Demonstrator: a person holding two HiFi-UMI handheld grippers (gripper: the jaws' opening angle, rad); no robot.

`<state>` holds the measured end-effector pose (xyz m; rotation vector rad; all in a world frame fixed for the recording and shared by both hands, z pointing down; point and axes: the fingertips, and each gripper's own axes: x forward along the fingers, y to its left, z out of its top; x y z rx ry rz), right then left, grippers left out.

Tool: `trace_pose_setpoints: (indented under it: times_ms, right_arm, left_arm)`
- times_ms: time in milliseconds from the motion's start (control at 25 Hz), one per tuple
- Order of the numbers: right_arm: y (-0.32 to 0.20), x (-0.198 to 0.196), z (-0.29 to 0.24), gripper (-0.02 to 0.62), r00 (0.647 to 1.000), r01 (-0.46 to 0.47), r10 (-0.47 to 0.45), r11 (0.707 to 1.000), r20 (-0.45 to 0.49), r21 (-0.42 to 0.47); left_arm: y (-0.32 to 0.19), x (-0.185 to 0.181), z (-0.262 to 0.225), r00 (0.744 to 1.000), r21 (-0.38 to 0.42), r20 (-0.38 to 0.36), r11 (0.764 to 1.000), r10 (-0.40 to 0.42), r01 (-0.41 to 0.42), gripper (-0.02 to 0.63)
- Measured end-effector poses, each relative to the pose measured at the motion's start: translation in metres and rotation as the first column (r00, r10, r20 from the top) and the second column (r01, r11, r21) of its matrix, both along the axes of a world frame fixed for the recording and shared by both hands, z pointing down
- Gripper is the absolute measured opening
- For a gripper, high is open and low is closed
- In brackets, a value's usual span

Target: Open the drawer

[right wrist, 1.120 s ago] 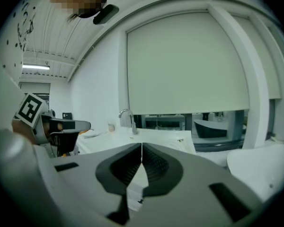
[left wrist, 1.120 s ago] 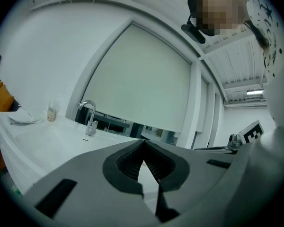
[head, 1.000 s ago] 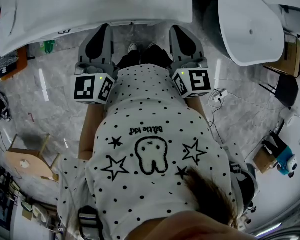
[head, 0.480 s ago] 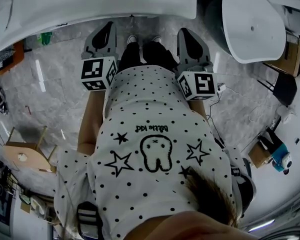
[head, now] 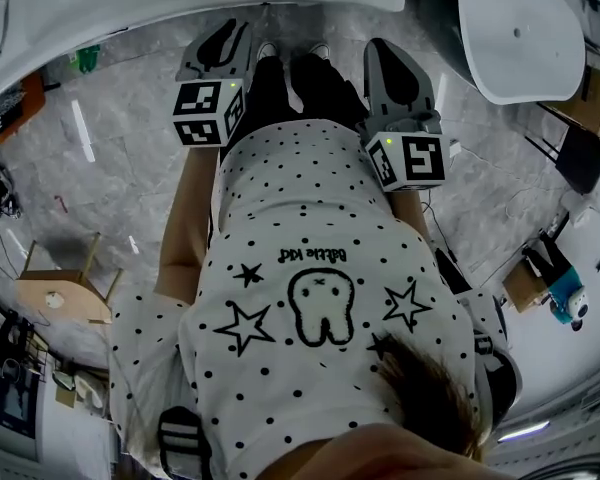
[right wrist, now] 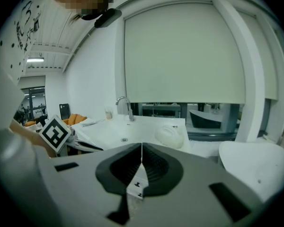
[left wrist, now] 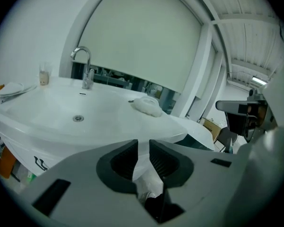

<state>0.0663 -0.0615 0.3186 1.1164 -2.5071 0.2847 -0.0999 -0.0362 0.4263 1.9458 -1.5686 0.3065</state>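
A white bench [left wrist: 33,126] with a moulded basin stands before the person, a chrome tap [left wrist: 86,69] at its back, a drain [left wrist: 78,118] in the bowl and a white bundle [left wrist: 147,106] on the right of its top. Behind it a pale blind [left wrist: 142,37] fills a tall window. The floor [head: 110,198] is grey marble; a white bathtub [head: 520,28] stands to the right and a wooden stool [head: 55,298] to the left.

The left gripper [head: 223,40] points at the bench rim. Its jaws have just been opening and stand slightly apart with nothing between them. The right gripper [head: 392,68] has its jaws together, empty. The drawer is not clearly shown; the white front [left wrist: 23,150] under the rim may be it.
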Motion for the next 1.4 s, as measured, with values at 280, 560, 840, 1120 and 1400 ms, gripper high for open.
trace_pose_setpoints:
  times_ms: [280, 560, 840, 1120, 1400]
  right_arm:
    - [0.007, 0.011, 0.013, 0.014, 0.999, -0.047, 0.048, 0.998, 0.015, -0.029]
    - [0.009, 0.046, 0.017, 0.014, 0.991, -0.13, 0.131, 0.991, 0.038, -0.046]
    - [0.007, 0.087, 0.022, 0.014, 0.988, -0.153, 0.155, 0.985, 0.017, -0.082]
    - [0.001, 0.12, 0.022, 0.014, 0.99, -0.142, 0.142, 0.987, -0.01, -0.07]
    - [-0.001, 0.136, 0.026, 0.014, 0.991, -0.132, 0.13, 0.99, -0.037, -0.049]
  left_arm:
    - [-0.001, 0.025, 0.056, 0.998, -0.109, -0.008, 0.992, 0.062, -0.062, 0.081]
    - [-0.013, 0.053, 0.113, 0.997, -0.186, 0.024, 0.98, 0.075, -0.069, 0.081]
    - [-0.032, 0.066, 0.163, 0.997, -0.256, 0.066, 0.967, 0.035, -0.017, 0.094]
    - [-0.036, 0.074, 0.198, 0.994, -0.298, 0.105, 0.952, -0.042, 0.072, 0.101]
    - [-0.031, 0.064, 0.224, 0.985, -0.319, 0.151, 0.94, -0.078, 0.124, 0.123]
